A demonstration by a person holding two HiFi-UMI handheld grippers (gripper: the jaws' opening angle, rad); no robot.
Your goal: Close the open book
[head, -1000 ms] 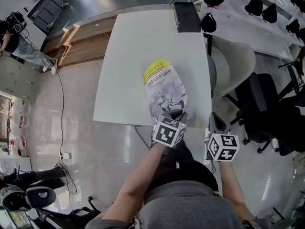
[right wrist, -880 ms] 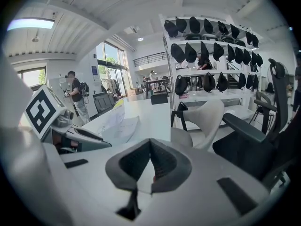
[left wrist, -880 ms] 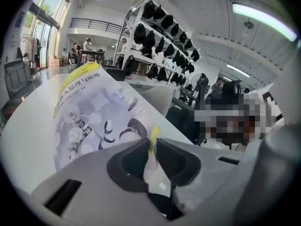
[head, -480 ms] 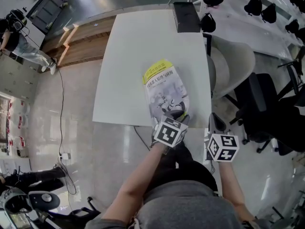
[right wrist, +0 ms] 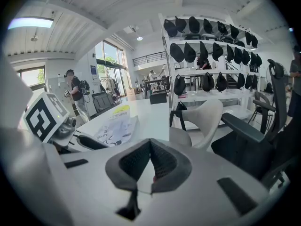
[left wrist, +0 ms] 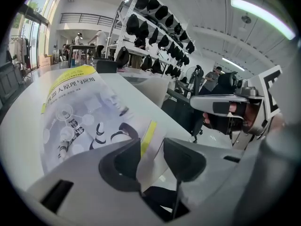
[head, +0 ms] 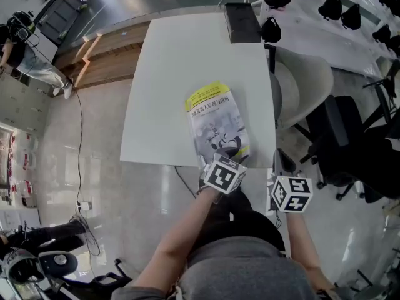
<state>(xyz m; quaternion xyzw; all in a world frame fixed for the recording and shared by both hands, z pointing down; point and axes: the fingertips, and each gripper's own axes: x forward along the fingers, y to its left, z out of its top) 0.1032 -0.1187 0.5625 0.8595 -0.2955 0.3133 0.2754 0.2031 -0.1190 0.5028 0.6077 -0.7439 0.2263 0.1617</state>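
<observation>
Book: the book lies closed and cover-up on the white bench, close to the near edge, so we judge the closing itself done.
Left hand-held gripper: the left hand-held gripper sits at the book's near edge. Its jaws have just been opening and now stand wide, with the cover's edge in the gap but no pad pressing on it.
Right hand-held gripper: the right hand-held gripper has its jaws together, empty, off the bench's right corner.
Step in hand: we're letting go.
How to do it well: we back the left one straight out along its own line, jaws kept wide, so neither pad snags and lifts the cover.
Watch for: the book sliding toward the bench edge.
</observation>
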